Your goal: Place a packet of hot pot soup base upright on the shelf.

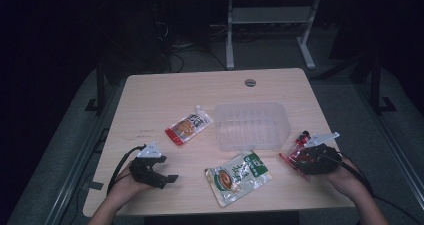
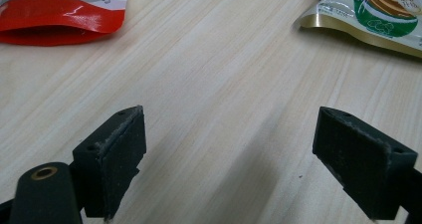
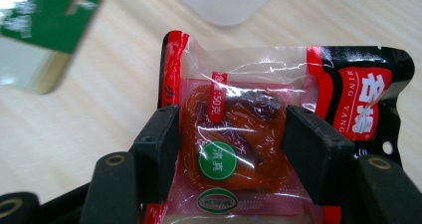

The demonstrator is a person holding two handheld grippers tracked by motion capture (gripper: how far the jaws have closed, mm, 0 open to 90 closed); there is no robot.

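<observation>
My right gripper (image 1: 300, 157) (image 3: 230, 129) is at the table's right edge, shut on a red-and-black snack packet (image 1: 298, 150) (image 3: 348, 99) with a clear window. Its two pads press on the bulge in the packet from either side, and the packet is tilted off the table. At the front left, my left gripper (image 1: 170, 179) (image 2: 229, 149) rests low over bare wood. Its jaws stand wide open with nothing between them. A hand holds each gripper from the near edge.
A clear plastic container (image 1: 252, 125) (image 3: 224, 0) stands empty mid-table. A red-and-white pouch (image 1: 189, 126) (image 2: 59, 10) lies to its left. A green-and-gold pouch (image 1: 239, 177) (image 2: 378, 15) (image 3: 45, 15) lies in front of it. The wooden table (image 1: 150, 95) has a cable hole (image 1: 250, 82) at the back.
</observation>
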